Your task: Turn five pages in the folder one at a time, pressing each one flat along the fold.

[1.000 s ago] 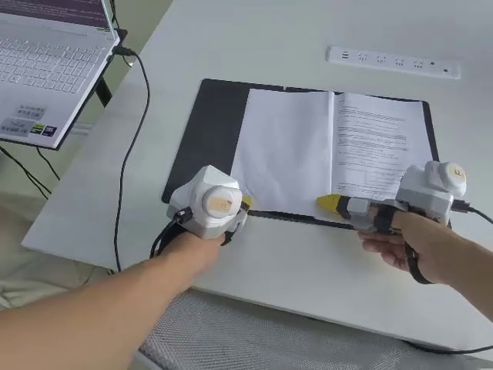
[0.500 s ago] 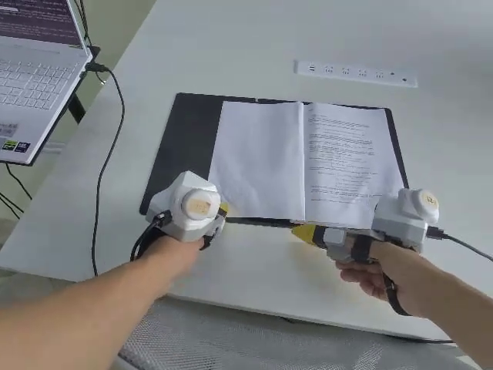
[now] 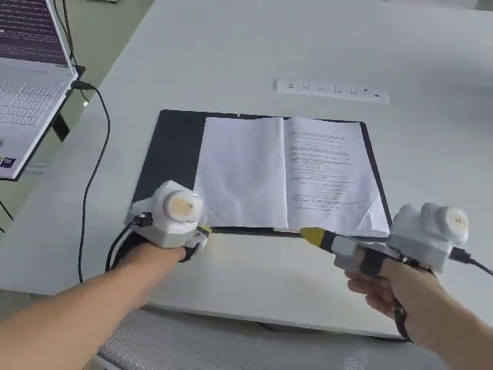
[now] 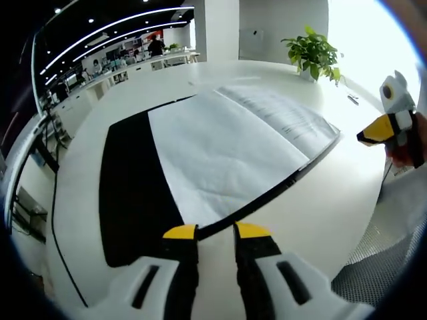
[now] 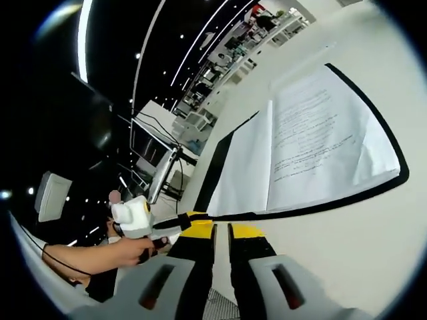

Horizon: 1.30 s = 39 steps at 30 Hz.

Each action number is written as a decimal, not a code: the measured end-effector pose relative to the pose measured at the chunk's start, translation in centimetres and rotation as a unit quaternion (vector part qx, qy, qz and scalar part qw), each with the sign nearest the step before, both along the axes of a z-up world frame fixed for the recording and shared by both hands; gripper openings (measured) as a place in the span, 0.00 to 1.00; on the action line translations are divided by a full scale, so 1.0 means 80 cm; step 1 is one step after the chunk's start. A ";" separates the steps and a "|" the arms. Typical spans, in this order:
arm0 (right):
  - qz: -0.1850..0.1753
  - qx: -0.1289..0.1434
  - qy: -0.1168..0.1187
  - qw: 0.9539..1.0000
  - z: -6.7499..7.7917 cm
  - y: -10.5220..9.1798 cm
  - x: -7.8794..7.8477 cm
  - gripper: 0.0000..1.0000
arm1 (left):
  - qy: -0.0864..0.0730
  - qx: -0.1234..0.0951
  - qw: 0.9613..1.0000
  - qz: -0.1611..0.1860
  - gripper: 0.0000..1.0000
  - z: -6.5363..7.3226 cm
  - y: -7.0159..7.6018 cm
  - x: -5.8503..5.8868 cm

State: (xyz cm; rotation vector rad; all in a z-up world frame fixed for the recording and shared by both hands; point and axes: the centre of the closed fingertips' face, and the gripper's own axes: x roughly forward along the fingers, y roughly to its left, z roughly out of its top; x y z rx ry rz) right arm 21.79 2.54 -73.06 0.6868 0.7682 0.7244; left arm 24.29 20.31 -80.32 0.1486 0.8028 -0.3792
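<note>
The folder lies open on the white table, its black cover [image 3: 171, 154] bare at the left. A blank page [image 3: 240, 173] lies turned over left of the fold, and a printed page [image 3: 330, 173] lies flat on the right. My left gripper [image 3: 202, 230] rests at the folder's near left edge; its yellow-tipped jaws [image 4: 215, 232] stand a narrow gap apart with nothing between them. My right gripper [image 3: 311, 235] hovers just off the near edge, below the printed page [image 5: 320, 133]. Its jaws [image 5: 221, 231] are shut and hold nothing.
A white power strip [image 3: 331, 89] lies beyond the folder. A laptop [image 3: 23, 85] stands off the table's left side, and its black cable [image 3: 96, 154] runs down along the left edge. A mesh chair seat [image 3: 231, 351] sits below the table's near edge.
The camera has shifted, so the folder sits further left in the picture. My right gripper has drawn slightly back off the folder's near edge. The left gripper stays at the near left edge.
</note>
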 end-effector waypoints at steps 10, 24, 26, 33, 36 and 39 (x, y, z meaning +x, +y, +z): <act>-0.065 -0.078 -0.091 0.991 0.065 -0.076 -0.012 0.26 | -0.007 -0.062 0.998 0.025 0.34 0.072 0.010 -0.035; -0.130 -0.099 -0.114 0.980 0.115 -0.127 -0.039 0.40 | -0.024 -0.096 0.994 0.053 0.45 0.154 0.036 -0.086; -0.134 -0.098 -0.115 0.979 0.119 -0.129 -0.045 0.41 | -0.030 -0.100 0.993 0.053 0.46 0.165 0.040 -0.092; -0.142 -0.106 -0.122 0.977 0.127 -0.140 -0.051 0.43 | -0.042 -0.117 0.990 0.061 0.52 0.188 0.048 -0.105; -0.148 -0.120 -0.123 0.974 0.126 -0.150 -0.049 0.42 | -0.053 -0.104 0.991 0.059 0.54 0.193 0.051 -0.105; -0.156 -0.120 -0.123 0.973 0.124 -0.159 -0.046 0.42 | -0.065 -0.082 0.993 0.050 0.56 0.197 0.055 -0.102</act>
